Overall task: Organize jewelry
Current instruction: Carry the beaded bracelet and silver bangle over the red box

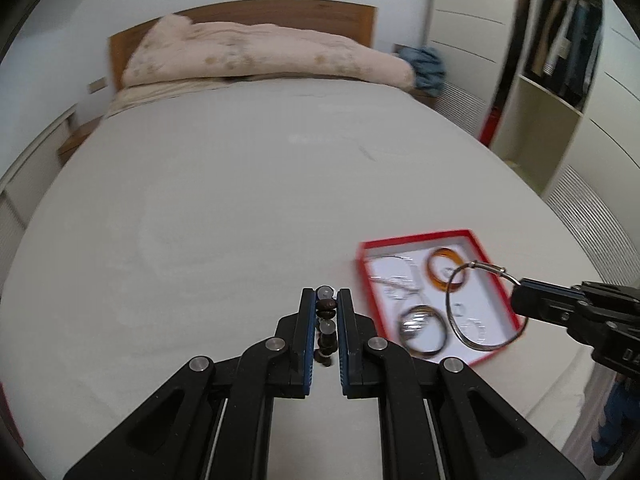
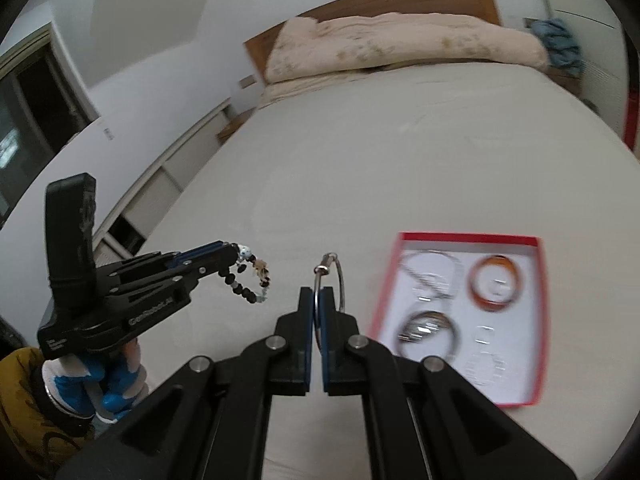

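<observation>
Claw, left (image 1: 325,322): blue-padded jaws drawn nearly together on a beaded bracelet (image 1: 325,326) of dark and pale beads, pinched along one side so that the loose loop dangles below the tips, as the right wrist view shows (image 2: 251,274); carried clear of the bed (image 1: 224,184), presumably so the string hangs free and does not snag. Claw, right (image 2: 319,318): jaws pressed fully together on the rim of a thin silver wire bangle (image 2: 334,286), which stands upright ahead of the tips with its small clasp at the top; held by the edge, likely so the hoop can be lowered flat into a slot. Red-rimmed jewelry box (image 1: 420,239): lies on the bed ahead and to the right of the left claw, and just right of the right claw; white insert, open-topped, apparently the destination for both pieces. Contents, blurred: an amber bangle (image 2: 495,283) in the far right section, a silver chain or thin hoops (image 2: 430,276) in the far left, a dark metal-trimmed bangle (image 2: 426,330) in the near left. Near right section (image 2: 486,354): seemingly vacant, faint marks only. Blue-and-white glove (image 2: 108,384) grips the left claw's handle. Judgement: both pieces are in transit, not yet placed; the box lies below and beyond each claw.
</observation>
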The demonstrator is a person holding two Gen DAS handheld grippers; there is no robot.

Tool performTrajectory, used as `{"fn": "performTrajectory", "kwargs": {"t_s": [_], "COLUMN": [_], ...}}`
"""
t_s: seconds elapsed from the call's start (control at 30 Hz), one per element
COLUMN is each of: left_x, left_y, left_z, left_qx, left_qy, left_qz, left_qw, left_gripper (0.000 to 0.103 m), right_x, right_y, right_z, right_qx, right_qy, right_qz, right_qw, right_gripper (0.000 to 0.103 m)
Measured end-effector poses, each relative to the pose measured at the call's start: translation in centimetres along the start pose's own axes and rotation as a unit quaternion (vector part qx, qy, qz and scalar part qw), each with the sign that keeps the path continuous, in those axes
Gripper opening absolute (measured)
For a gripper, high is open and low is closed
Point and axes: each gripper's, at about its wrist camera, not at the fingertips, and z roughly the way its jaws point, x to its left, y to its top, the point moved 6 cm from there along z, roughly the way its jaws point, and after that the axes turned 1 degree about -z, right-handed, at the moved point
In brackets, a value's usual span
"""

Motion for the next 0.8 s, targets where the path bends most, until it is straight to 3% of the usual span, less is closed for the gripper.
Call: {"fn": "performTrajectory", "kwargs": {"t_s": [0.2, 0.47, 0.8], "left_x": [-6.7, -12.2, -14.4], "left_y": [0.3, -2.7, -5.1], "left_z": [4.7, 11.5, 15.3], "left_qx": [0.031, 0.099, 0.145], "left_qy": [-0.036, -0.056, -0.063], "left_qz": [0.039, 0.064, 0.084], "left_qw": [0.9981, 0.9914, 0.9838], "left_gripper": [0.010, 0.010, 0.010], "right_x": [-7.1, -14.4, -17.3], "right_y": [-1.2, -3.6, -5.5], "right_z": [-1.3, 1.8, 4.4], "right_qx": [0.005, 0.040, 0.055], "right_qy": [-0.038, -0.075, -0.075], "right_qz": [0.034, 0.065, 0.084], "right_qw": [0.999, 0.994, 0.992], "right_gripper": [0.003, 0.003, 0.003]}}
